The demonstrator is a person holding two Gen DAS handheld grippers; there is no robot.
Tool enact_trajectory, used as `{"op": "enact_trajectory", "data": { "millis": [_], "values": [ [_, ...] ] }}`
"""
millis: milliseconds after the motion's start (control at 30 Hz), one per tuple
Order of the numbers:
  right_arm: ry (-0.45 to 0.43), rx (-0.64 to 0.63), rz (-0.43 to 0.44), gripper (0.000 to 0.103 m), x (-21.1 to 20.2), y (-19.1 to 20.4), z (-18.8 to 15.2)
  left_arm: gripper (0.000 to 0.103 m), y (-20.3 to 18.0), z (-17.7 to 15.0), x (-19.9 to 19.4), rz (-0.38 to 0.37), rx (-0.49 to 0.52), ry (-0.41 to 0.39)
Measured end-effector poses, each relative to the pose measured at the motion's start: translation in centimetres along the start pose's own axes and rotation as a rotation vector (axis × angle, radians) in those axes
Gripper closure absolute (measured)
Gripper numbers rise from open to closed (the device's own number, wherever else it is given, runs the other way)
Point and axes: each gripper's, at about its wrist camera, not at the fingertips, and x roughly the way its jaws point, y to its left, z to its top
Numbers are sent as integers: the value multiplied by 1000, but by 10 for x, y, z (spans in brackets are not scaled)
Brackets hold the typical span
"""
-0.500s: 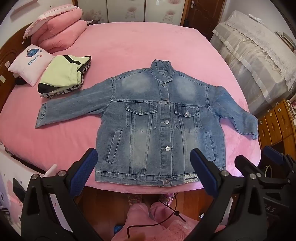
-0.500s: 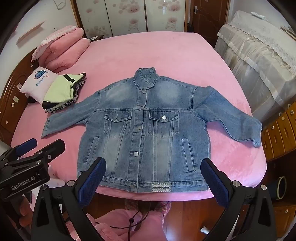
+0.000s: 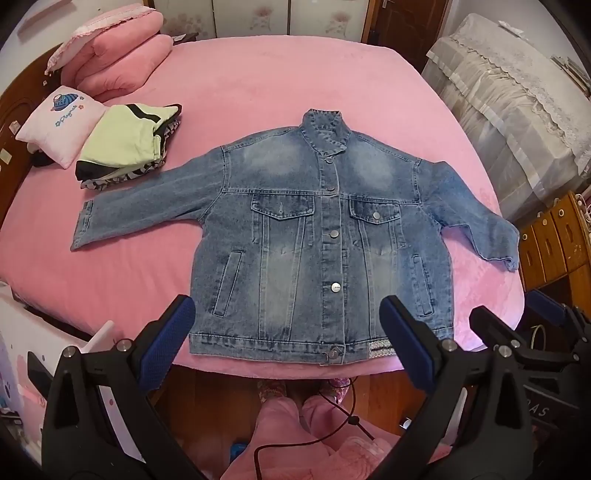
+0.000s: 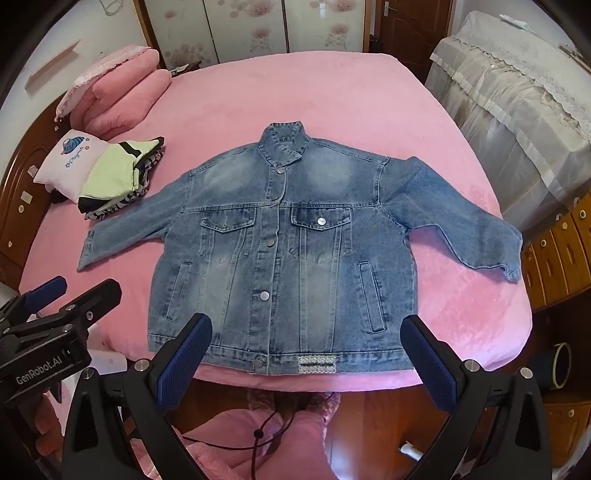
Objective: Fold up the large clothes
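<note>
With the denim jacket [image 3: 325, 243] lying buttoned and flat, front up, on the pink bed [image 3: 280, 81], and both the left gripper [image 3: 288, 347] and right gripper [image 4: 306, 358] spread wide, holding nothing above its hem, I'd pinch a sleeve cuff first and fold it squarely inward.

Pink bed cover [image 3: 258, 74] fills most of both views; pink pillows [image 3: 122, 59] stacked at far left by the dark wooden headboard [image 4: 22, 192], small white printed cushion [image 3: 59, 122] in front of them. Folded pale-green and black clothes pile [image 3: 125, 144] touches the cushion. Right side: lace-draped furniture [image 4: 517, 92], wooden drawers [image 4: 554, 258]; floral wardrobe doors [image 4: 251, 29] at back.
</note>
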Motion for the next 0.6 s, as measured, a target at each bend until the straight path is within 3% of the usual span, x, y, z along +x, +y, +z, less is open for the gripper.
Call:
{"op": "enact_trajectory", "data": {
  "millis": [600],
  "values": [
    [10,8,-9,0,2,-7,5,4,-1,4,5,5,-12,10]
  ]
}}
